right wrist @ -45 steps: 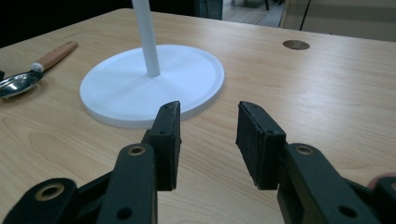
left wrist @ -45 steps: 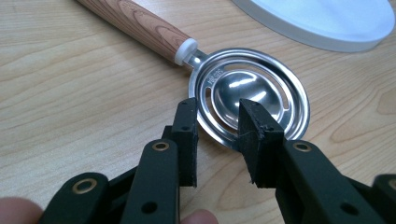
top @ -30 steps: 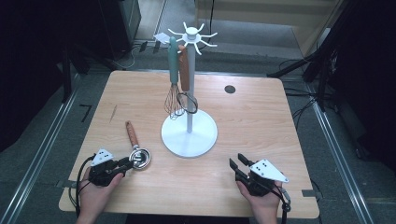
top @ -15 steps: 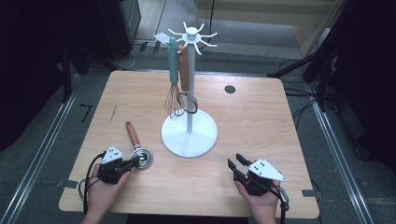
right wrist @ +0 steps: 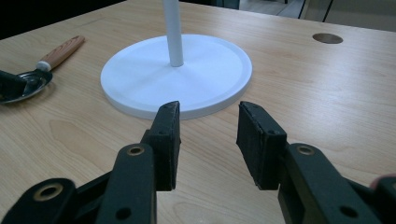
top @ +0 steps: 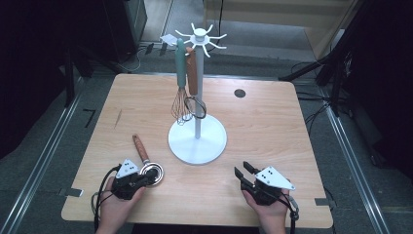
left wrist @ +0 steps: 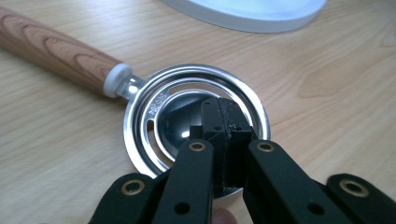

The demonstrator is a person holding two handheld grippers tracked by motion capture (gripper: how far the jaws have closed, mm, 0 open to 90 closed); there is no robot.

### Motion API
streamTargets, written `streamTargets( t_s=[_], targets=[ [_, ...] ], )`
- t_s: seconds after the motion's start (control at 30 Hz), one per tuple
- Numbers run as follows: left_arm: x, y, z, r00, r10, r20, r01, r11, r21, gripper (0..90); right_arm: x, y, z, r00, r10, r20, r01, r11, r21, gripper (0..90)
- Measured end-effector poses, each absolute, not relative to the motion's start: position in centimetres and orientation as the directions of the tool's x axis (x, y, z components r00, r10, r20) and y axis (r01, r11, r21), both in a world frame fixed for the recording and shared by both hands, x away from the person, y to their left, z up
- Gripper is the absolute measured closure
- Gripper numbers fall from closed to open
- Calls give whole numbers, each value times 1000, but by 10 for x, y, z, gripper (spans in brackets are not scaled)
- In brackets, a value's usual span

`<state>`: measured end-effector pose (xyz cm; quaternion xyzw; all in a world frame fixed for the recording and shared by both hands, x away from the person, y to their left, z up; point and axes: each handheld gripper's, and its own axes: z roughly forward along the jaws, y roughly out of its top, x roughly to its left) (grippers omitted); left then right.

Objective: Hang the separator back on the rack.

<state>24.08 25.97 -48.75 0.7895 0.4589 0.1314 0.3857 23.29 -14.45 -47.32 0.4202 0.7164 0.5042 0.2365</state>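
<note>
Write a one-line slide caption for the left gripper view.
Left hand-held gripper shut on the rim of a wood-handled metal utensil lying on the wooden table.

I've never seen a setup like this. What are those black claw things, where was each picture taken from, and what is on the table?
No robot here: a person holds a two-jaw gripper in each hand. One picture looks down from above the wooden table; the other two come from small cameras riding on each gripper.

On the table stands a white rack with a whisk and another utensil hanging from it. Beside it lies a metal strainer with a wooden handle.

The left gripper has just been closing; its jaws are pinched together on the near rim of the strainer. The right gripper rests open near the rack's base, holding nothing.
</note>
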Motion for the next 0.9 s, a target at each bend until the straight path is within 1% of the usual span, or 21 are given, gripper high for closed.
streamTargets(
  t_s=[0.33,0.37,0.4,0.47,0.57,0.63,0.73,0.77,0.9],
  targets=[
    [226,219,-489,606,783,-140,599,-333,729,900,232,-141,-474,-551,830,88,368,147,918,609],
    [225,218,-488,613,778,-140,594,-336,731,880,232,-141,-474,-552,829,88,368,148,918,609],
    [224,219,-487,618,774,-140,587,-335,737,848,232,-141,-474,-552,829,87,369,149,918,609],
    [222,224,-483,609,780,-147,580,-311,753,814,232,-141,-474,-554,828,88,369,149,917,609],
    [220,246,-477,556,817,-152,575,-246,780,738,232,-140,-474,-558,825,86,367,153,918,609],
    [222,260,-477,516,842,-159,592,-216,777,690,233,-140,-474,-559,824,86,367,154,918,609],
    [227,273,-483,484,849,-211,644,-183,742,612,233,-138,-474,-561,824,86,369,155,917,608],
    [228,275,-486,485,844,-231,655,-175,735,609,233,-138,-474,-564,822,86,368,157,916,608],
    [228,268,-486,506,826,-246,654,-182,735,620,234,-132,-477,-578,813,76,369,178,912,609]
  ],
)
